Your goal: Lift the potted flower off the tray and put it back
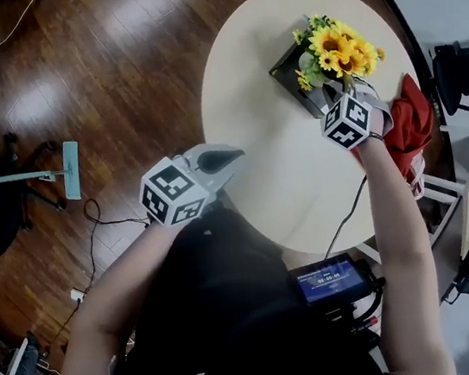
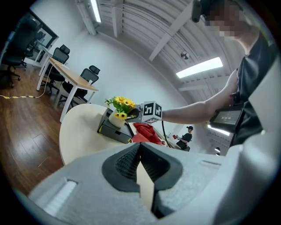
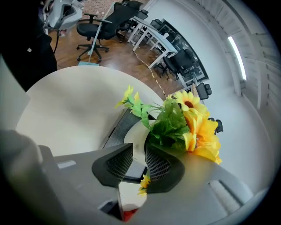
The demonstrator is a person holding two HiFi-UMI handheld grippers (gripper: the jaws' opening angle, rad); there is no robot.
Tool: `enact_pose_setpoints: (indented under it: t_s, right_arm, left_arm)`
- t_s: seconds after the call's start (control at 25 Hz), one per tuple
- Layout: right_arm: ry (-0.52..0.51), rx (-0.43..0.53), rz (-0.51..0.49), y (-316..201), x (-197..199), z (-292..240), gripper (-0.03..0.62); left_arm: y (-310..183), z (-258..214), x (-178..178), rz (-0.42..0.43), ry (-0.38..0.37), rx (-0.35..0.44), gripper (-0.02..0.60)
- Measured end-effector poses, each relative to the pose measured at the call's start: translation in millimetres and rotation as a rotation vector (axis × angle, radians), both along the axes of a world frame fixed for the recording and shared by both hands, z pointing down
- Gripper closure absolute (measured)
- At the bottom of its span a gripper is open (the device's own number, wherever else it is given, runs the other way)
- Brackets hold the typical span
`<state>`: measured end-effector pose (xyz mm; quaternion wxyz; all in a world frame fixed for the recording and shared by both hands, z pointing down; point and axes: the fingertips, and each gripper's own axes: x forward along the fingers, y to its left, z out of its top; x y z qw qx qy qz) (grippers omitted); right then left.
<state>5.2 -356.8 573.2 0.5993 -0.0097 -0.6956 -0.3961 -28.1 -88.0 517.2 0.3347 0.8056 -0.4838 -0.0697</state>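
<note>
Our right gripper (image 3: 138, 147) has its jaws released and standing apart, one pad on either side of the rim of the white pot (image 3: 134, 134) without squeezing it. The potted flower (image 3: 184, 118) sits on the dark grey tray (image 3: 115, 127), its yellow blooms and green leaves spreading just above the right-hand jaw. The tray lies toward the far side of the round cream table (image 1: 284, 166), and a red cloth (image 1: 410, 121) is bunched at the table's edge just beside it. Our left gripper (image 2: 140, 147) is clenched with nothing in it, its pad tips meeting. It hangs near the table's near edge, well apart from the tray. A small lit screen (image 1: 325, 280) sits at our waist, above the dark wood floor (image 1: 110, 52).
</note>
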Motion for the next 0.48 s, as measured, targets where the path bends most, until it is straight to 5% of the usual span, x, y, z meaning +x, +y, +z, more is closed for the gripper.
enact_pose_setpoints:
  t_s: [0.48]
  right_arm:
    - [0.081,-0.121,-0.053,2.6,-0.9,1.1,0.533]
  left_arm:
    - [-3.9,1.9,7.1,0.025,0.006,-0.014,0.577]
